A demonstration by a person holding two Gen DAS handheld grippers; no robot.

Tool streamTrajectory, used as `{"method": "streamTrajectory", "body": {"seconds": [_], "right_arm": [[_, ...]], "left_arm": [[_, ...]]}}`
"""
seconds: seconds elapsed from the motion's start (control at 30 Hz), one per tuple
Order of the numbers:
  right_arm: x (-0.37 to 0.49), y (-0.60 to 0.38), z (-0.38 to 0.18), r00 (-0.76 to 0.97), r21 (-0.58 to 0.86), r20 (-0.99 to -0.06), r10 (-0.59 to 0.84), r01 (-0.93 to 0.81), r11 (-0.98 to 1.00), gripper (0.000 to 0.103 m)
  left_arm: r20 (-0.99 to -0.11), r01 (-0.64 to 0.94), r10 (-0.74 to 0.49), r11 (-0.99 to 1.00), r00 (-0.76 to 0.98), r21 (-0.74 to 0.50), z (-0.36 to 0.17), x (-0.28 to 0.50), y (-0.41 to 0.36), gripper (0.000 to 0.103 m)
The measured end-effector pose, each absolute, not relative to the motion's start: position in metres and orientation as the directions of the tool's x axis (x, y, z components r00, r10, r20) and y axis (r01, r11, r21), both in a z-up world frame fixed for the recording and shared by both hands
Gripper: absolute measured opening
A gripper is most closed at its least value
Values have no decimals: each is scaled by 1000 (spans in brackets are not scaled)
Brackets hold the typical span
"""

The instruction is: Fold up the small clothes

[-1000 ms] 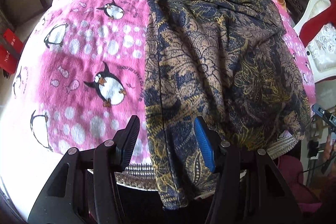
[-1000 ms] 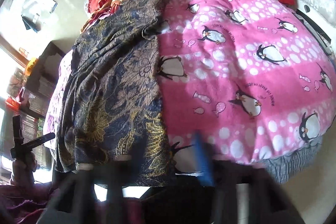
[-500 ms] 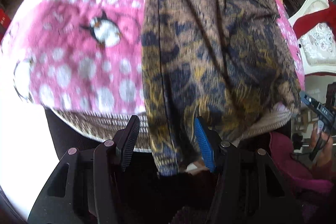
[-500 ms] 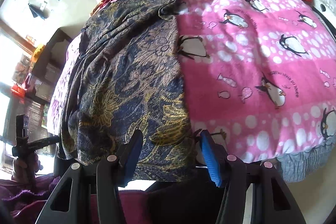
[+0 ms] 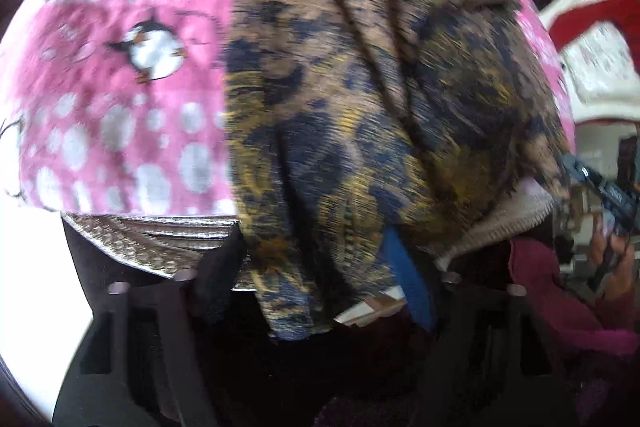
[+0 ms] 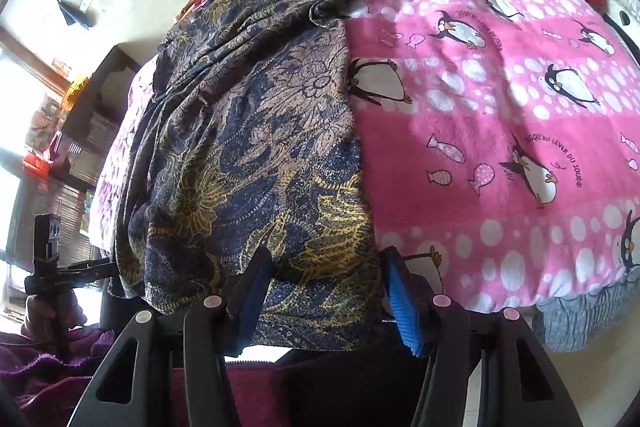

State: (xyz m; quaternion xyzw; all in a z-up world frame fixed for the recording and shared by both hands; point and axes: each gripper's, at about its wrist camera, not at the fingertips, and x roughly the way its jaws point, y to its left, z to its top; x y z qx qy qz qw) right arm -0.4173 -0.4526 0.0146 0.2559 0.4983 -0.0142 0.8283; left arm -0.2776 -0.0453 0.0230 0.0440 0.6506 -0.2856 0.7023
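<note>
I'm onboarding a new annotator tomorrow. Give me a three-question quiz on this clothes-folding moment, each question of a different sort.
1. True or false: the dark patterned garment hangs over the near edge of the pink penguin blanket.
2. What lies between the fingers of the right tool? A) the garment's hem B) a pillow C) nothing
3. Fill in: the animals printed on the blanket are ____.

Key: 1 true. 2 A; the pads are not yet pressing on the cloth. The left tool is closing, also with a hanging corner of the garment between its fingers. 3 penguins.
</note>
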Motion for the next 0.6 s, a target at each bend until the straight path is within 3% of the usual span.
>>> {"method": "streamTrajectory", "body": {"seconds": [0.03,0.07,0.1,0.17,0.47,0.6], "right_arm": [[-417,-451,15,497,397,-838,226,269,877,46],[-416,-447,15,489,376,-845,218,251,892,36],[-416,-444,18,486,350,-849,205,228,909,33],[-418,-442,24,510,332,-839,190,205,921,9],[-438,-445,69,622,389,-757,198,187,902,6],[-457,-447,88,643,380,-745,178,190,905,6]], "left_arm": [[-936,464,-350,825,-31,-323,22,-279,-47,24],[-935,468,-352,820,-43,-330,20,-281,-49,12],[-933,475,-357,813,-48,-335,19,-282,-50,11],[-933,488,-358,809,-34,-328,19,-284,-51,7],[-846,511,-532,739,40,-440,80,-280,-32,5],[-831,523,-553,727,62,-445,93,-283,-21,5]]}}
